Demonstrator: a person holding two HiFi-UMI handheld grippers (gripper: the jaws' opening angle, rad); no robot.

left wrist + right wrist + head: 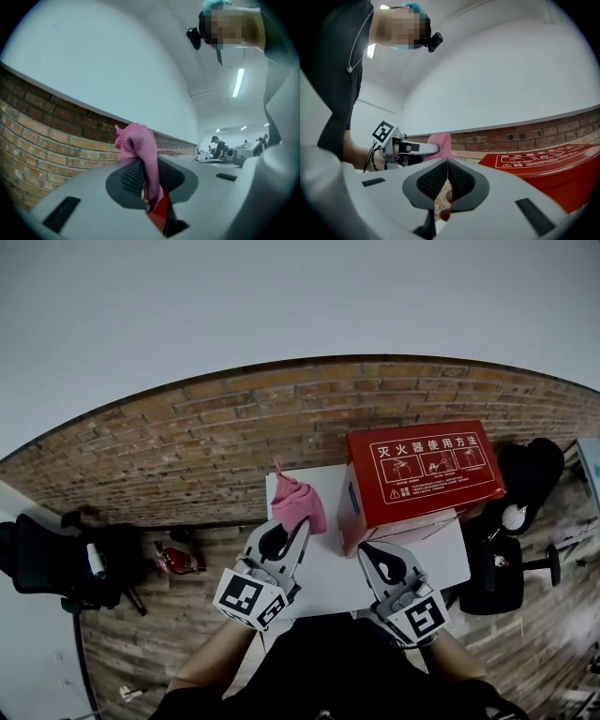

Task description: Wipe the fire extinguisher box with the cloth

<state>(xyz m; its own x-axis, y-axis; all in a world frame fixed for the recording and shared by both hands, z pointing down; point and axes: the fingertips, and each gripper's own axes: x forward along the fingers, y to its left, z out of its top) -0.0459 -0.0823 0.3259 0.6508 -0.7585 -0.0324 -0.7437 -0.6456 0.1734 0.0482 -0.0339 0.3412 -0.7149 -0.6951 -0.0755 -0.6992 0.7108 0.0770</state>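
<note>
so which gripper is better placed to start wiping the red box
Left. The left gripper is shut on the pink cloth, held up just beside the red fire extinguisher box. The right gripper is shut with nothing between its jaws, so it could probably only steady the box.

We found an open-plan office or lab workspace; a brick wall [234,437] backed a white table [328,568]; a swivel chair [497,587] stood on plank flooring [553,643]; strip lights [239,82] hung above distant people at workstations [219,147].

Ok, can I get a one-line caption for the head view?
Left gripper grips a pink cloth over the white table; right gripper, jaws shut, waits beside the red fire extinguisher box.
</note>
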